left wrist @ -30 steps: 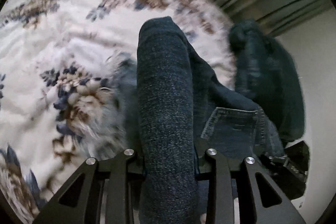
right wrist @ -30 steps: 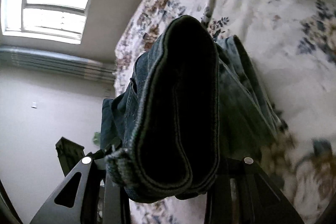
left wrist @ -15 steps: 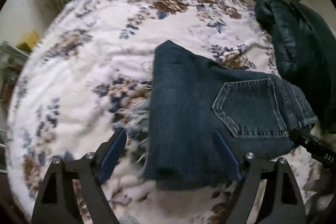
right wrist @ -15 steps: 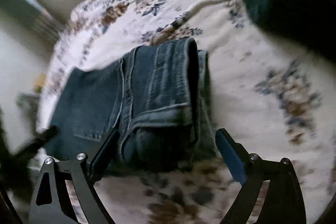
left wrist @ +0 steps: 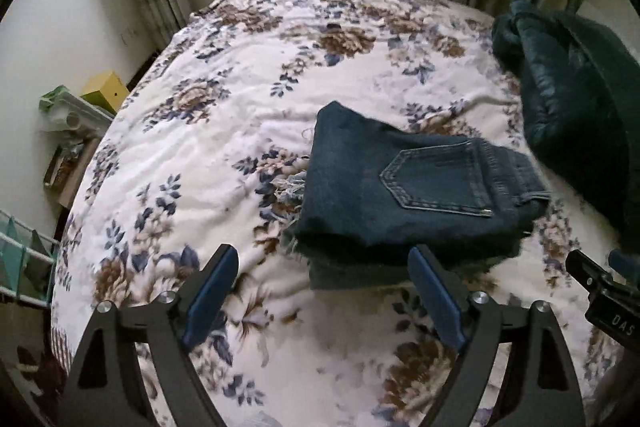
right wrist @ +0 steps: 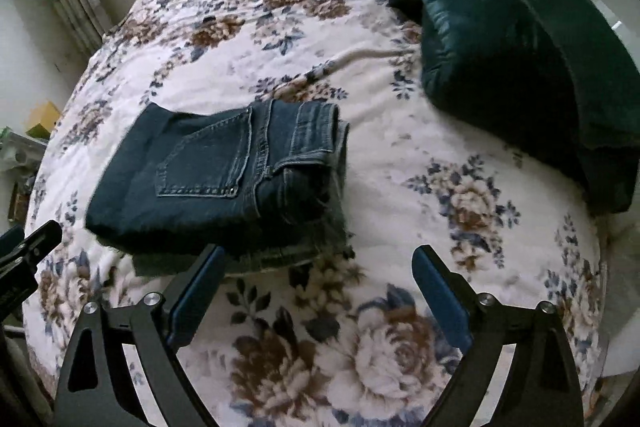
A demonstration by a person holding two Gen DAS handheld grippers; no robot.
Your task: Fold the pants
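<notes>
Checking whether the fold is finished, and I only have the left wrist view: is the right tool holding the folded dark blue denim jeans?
Observer: No. The right tool is open and empty, just short of the folded dark blue denim jeans.
Operator: How does the waistband end look?
Observer: The waistband lies on top, with lower layers poking out slightly beneath it.
Operator: Is the dark green puffy jacket touching them?
Observer: No, bare floral blanket separates the dark green puffy jacket from the jeans.
</notes>
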